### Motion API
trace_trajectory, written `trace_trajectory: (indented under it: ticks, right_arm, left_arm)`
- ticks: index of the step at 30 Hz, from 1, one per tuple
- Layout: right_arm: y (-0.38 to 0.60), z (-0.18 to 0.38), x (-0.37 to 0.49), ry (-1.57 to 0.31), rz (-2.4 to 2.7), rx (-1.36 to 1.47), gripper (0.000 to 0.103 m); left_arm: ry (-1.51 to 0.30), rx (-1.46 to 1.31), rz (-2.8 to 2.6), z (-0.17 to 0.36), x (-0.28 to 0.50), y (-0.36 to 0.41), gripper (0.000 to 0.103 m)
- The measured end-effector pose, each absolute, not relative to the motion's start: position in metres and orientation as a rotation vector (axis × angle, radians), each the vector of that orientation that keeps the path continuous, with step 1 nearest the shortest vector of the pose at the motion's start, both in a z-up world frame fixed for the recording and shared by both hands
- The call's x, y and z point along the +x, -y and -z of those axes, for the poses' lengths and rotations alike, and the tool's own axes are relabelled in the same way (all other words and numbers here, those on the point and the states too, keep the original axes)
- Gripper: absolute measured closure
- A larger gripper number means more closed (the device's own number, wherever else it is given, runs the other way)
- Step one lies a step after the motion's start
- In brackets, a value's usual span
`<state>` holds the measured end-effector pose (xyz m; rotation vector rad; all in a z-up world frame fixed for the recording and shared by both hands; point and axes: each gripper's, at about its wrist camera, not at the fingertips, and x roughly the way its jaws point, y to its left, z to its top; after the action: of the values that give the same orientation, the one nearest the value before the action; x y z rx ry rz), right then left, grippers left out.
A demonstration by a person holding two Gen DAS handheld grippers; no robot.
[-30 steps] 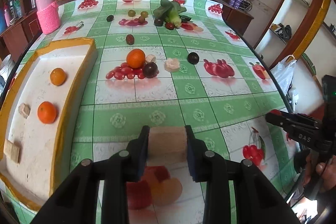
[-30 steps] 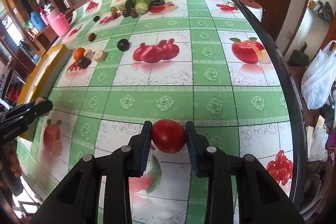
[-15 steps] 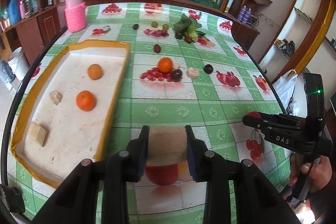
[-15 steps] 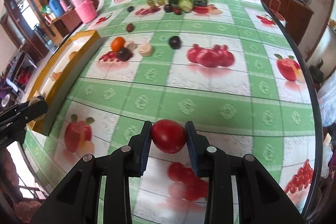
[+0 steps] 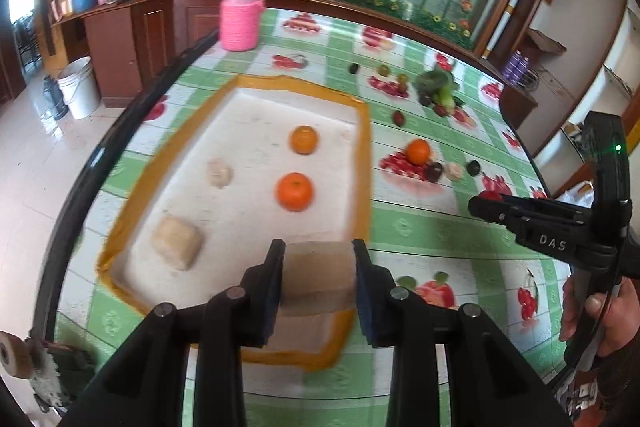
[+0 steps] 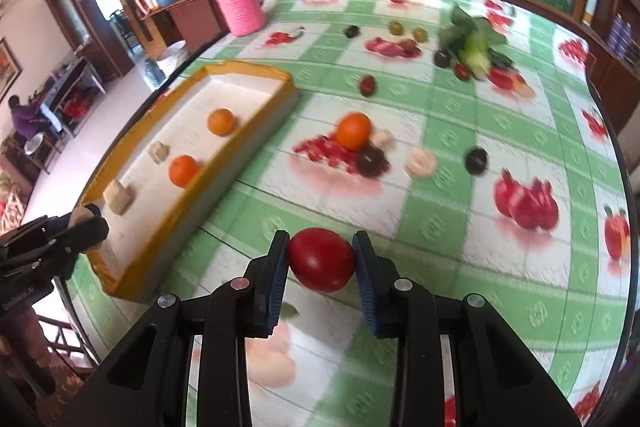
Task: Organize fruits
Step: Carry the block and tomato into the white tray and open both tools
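Observation:
My left gripper [image 5: 319,277] is shut on a beige block [image 5: 318,273] and holds it over the near right corner of the yellow-rimmed white tray [image 5: 362,155]. The tray holds two oranges [image 5: 295,191] and two beige pieces [image 5: 176,243]. My right gripper [image 6: 321,265] is shut on a red tomato [image 6: 322,264] above the green checked tablecloth, right of the tray [image 6: 244,147]. The right gripper also shows in the left wrist view [image 5: 486,205], and the left gripper at the left edge of the right wrist view [image 6: 86,223].
Loose on the table: an orange [image 6: 353,131], dark plums [image 6: 475,160], a pale piece [image 6: 420,161], small fruits and leafy greens [image 6: 476,41] farther back. A pink knitted jar [image 5: 241,17] stands at the far left. The table edge runs just left of the tray.
My left gripper has moved left with the beige block, from over the tablecloth to over the tray's near corner. My right gripper has moved left toward the tray with the tomato.

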<state>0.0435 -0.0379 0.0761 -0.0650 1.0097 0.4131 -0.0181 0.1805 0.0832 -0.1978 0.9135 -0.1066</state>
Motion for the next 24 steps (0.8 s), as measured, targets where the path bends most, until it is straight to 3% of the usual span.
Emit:
trace_trajectory:
  ticks: [10,24]
  right_arm:
    - [-0.041,-0.086,0.073,-0.945,-0.555,-0.152,0.072]
    - [-0.095,-0.042,0.122,-1.037,-0.563,-0.247,0.072]
  left_arm:
    - [-0.952,-0.251,-0.006,-0.062,-0.016,-0.228,0.068]
    - [-1.011,-0.203,0.06,-0.039,0.004,-0.207,0.068]
